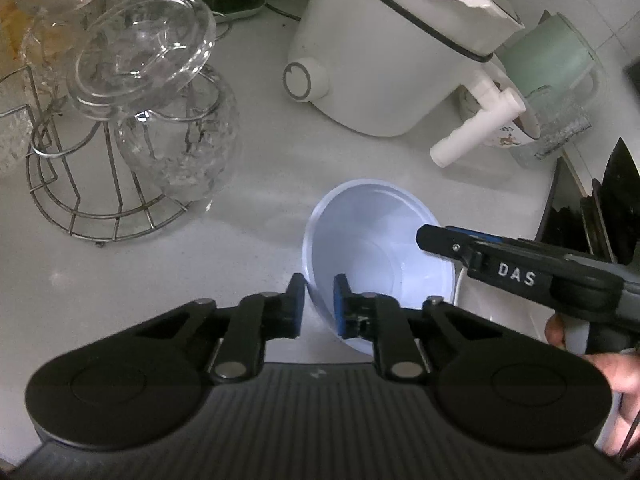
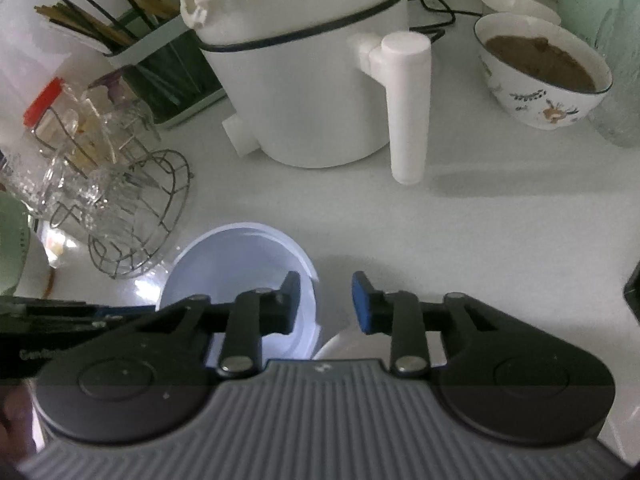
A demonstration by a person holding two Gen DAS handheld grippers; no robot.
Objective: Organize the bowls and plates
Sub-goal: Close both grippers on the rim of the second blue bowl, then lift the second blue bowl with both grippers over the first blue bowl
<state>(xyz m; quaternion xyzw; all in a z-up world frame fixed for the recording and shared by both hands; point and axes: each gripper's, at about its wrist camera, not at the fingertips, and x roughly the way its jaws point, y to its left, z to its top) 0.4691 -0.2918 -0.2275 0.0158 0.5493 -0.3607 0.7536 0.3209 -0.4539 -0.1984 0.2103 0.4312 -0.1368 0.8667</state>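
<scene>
A pale blue plastic bowl (image 1: pixel 380 240) (image 2: pixel 240 264) stands on the white counter (image 1: pixel 240 200). My left gripper (image 1: pixel 318 286) straddles its near rim, one pad outside the wall and the blue pad inside, and is shut on that rim. My right gripper (image 2: pixel 327 286) straddles the bowl's right rim, its left finger inside and its blue pad (image 2: pixel 362 304) outside with a gap to the wall, so it is open. The left wrist view shows it as a black finger (image 1: pixel 436 238) over the bowl's right edge. A white dish edge (image 2: pixel 340 344) shows just beside the bowl.
A wire rack (image 1: pixel 108 208) holding upturned glass cups stands left of the bowl. A white appliance (image 2: pixel 304 80) with a long handle (image 2: pixel 408 112) sits behind it. A patterned bowl (image 2: pixel 548 80) with brown contents is at back right, a chopstick holder (image 2: pixel 120 40) at back left, and dark dishware (image 1: pixel 592 220) at right.
</scene>
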